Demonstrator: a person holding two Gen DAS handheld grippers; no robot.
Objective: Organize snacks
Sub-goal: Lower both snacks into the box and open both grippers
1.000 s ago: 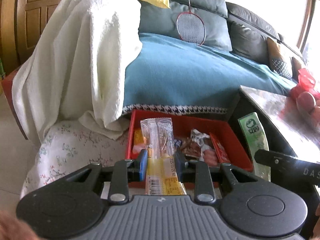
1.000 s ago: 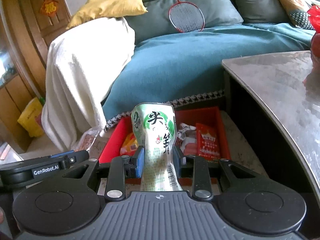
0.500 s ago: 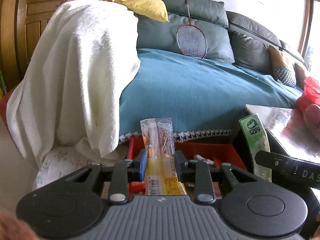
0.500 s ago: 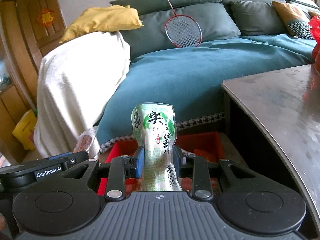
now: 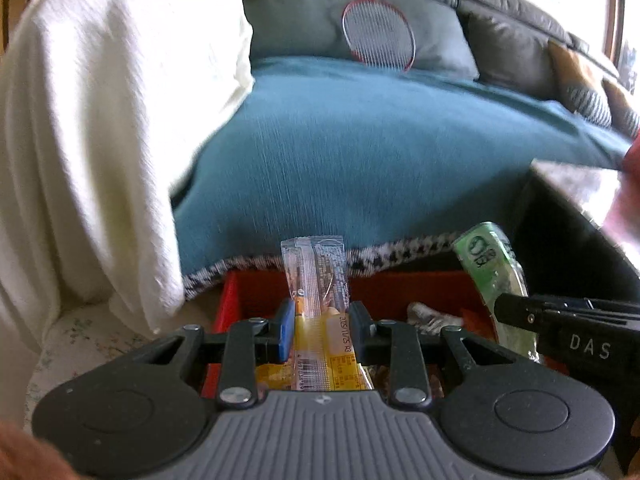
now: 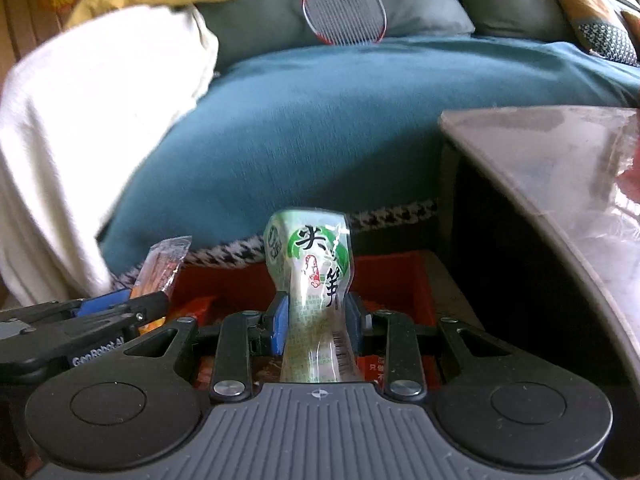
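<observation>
Two views, both blurred by motion. Farthest back, sofa (image 5: 360,128) under teal cover, white blanket (image 5: 100,120) draped on left, racket (image 5: 378,34) leaning on grey cushions. Dark table (image 6: 560,168) on right, glossy top plain only in right wrist view; a mere corner in left view. Red bin (image 5: 400,292) low near sofa's houndstooth hem, holding loose wrappers too blurred to read.

Left gripper (image 5: 322,330) pinching yellow bar (image 5: 320,320): long slim sachet, clear crimped top, yellow lower half, printed date and barcode near base. Upright between blue pad on left and black pad on right, gripped about mid-length, clear end sticking up well beyond fingertips, over bin.

Right gripper (image 6: 314,316) clamped on green pouch (image 6: 312,280): shiny foil-like pack, green and white, bold black characters, small red mark, barcode lower right. Squeezed to a waist by pads, wide top flaring above them, upright, also over bin.

Left view only: pouch seen side-on at far right, tilted, right gripper's black finger marked "DAS" crossing it. Right view only: bar's clear-orange tip poking up at left above left gripper's fingers, label "GenRobot.AI" partly visible; bin's right wall and more packets below pouch.
</observation>
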